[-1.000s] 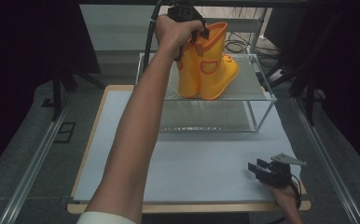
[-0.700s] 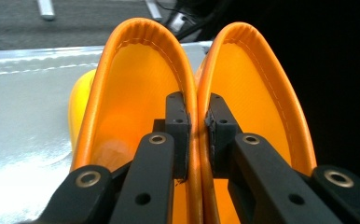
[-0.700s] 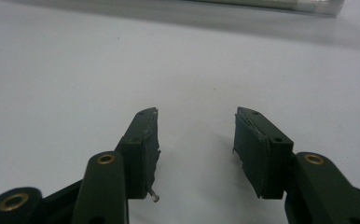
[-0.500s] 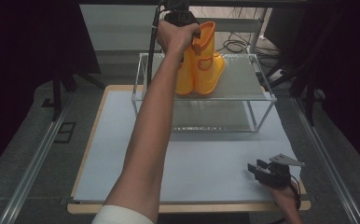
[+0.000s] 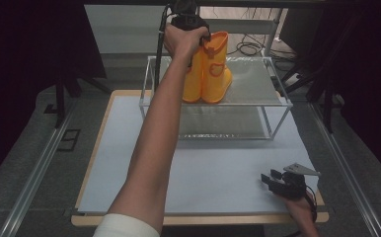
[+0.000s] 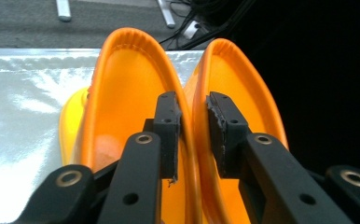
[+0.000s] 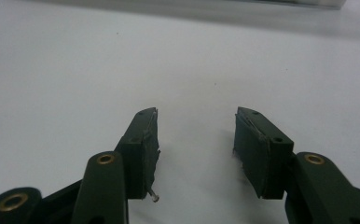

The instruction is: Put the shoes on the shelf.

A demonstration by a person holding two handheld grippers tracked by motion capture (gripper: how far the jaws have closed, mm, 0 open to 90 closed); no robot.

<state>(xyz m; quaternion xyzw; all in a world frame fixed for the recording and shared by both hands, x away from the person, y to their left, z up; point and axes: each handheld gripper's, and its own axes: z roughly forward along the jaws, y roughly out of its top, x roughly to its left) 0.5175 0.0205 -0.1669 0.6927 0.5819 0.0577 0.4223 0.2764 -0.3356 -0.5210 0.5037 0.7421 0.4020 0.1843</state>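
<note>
A pair of orange rubber boots (image 5: 209, 69) stands upright on the top shelf of a glass and metal rack (image 5: 272, 101) at the upper middle of the high view, at the far end of a desk (image 5: 104, 148) covered with a pale sheet. The person's left arm reaches up the centre of the frame, and the left hand-held gripper (image 6: 194, 121) sits over the boot tops. In the left gripper view one pad is inside each boot, with the two adjoining rims between them; its jaws have just been opening, and small gaps show beside the pads. The right hand-held gripper (image 5: 272, 178) rests at the lower right on the sheet, jaws spread and holding nothing.
</note>
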